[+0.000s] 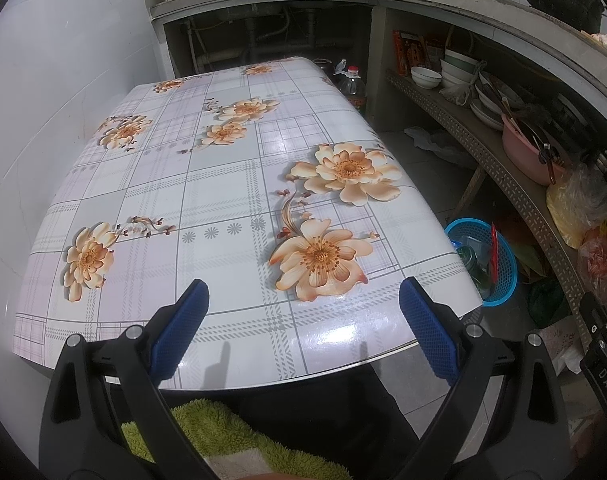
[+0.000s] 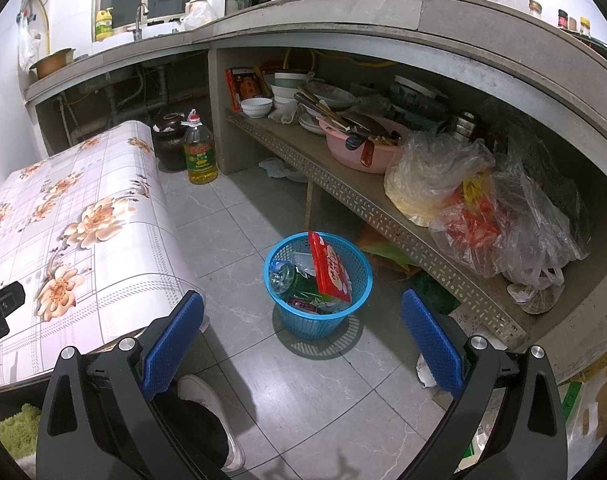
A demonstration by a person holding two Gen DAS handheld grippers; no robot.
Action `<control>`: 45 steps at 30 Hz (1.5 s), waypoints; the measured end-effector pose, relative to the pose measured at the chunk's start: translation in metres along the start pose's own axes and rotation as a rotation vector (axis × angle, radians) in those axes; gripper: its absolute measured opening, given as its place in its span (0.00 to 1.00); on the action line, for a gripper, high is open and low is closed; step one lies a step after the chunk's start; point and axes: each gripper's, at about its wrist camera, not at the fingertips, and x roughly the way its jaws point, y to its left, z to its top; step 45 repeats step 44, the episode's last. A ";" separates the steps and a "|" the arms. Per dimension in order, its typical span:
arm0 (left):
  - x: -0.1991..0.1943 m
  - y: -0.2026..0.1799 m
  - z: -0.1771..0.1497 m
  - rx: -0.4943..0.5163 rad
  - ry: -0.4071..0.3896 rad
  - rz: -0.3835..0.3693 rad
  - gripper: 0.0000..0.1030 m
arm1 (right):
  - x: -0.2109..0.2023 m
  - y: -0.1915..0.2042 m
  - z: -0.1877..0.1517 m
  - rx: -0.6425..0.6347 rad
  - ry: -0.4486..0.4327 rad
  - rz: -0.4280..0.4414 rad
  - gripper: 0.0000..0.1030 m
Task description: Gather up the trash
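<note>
- Two grippers share this kitchen, and every place below is told from the blue basket [image 2: 318, 284] on the floor tiles.
- The table [image 1: 223, 184], in a flowered plaid cloth, stands just beside the basket; its near right corner overhangs the floor next to the basket's rim.
- The perforated shelf [image 2: 367, 204] runs along the far side of the basket and holds a pink basin [image 2: 355, 152], bowls and plastic bags [image 2: 483, 208].
- The cooking oil bottle [image 2: 199, 152] stands on the floor well beyond the basket, next to a dark jar [image 2: 169, 140].
- The basket itself holds the trash: a red packet [image 2: 330, 268] standing on edge, a green bottle [image 2: 291, 278] lying tilted, and other wrappers underneath.
- The left gripper [image 1: 303, 312] hangs above the table's near edge, beside the basket, jaws spread and holding nothing.
- The right gripper [image 2: 303, 320] hovers above the basket, jaws released and bare.
</note>
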 end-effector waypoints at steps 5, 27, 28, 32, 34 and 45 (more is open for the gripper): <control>0.000 0.001 0.000 0.000 0.000 0.000 0.89 | 0.000 0.001 0.000 0.001 0.000 0.001 0.94; 0.000 0.002 0.000 0.000 0.000 -0.001 0.89 | -0.001 0.004 0.000 -0.001 -0.002 0.004 0.94; 0.000 0.002 0.001 0.001 0.000 -0.001 0.89 | -0.001 0.006 0.000 0.000 -0.002 0.004 0.94; 0.000 0.001 0.000 0.001 -0.001 -0.001 0.89 | -0.001 0.005 0.000 -0.001 -0.003 0.005 0.94; 0.000 0.002 0.001 0.002 -0.001 -0.002 0.89 | -0.001 0.004 0.000 0.000 -0.002 0.004 0.94; -0.001 0.001 0.002 0.001 -0.002 -0.003 0.89 | -0.002 0.007 0.002 0.000 -0.004 0.007 0.94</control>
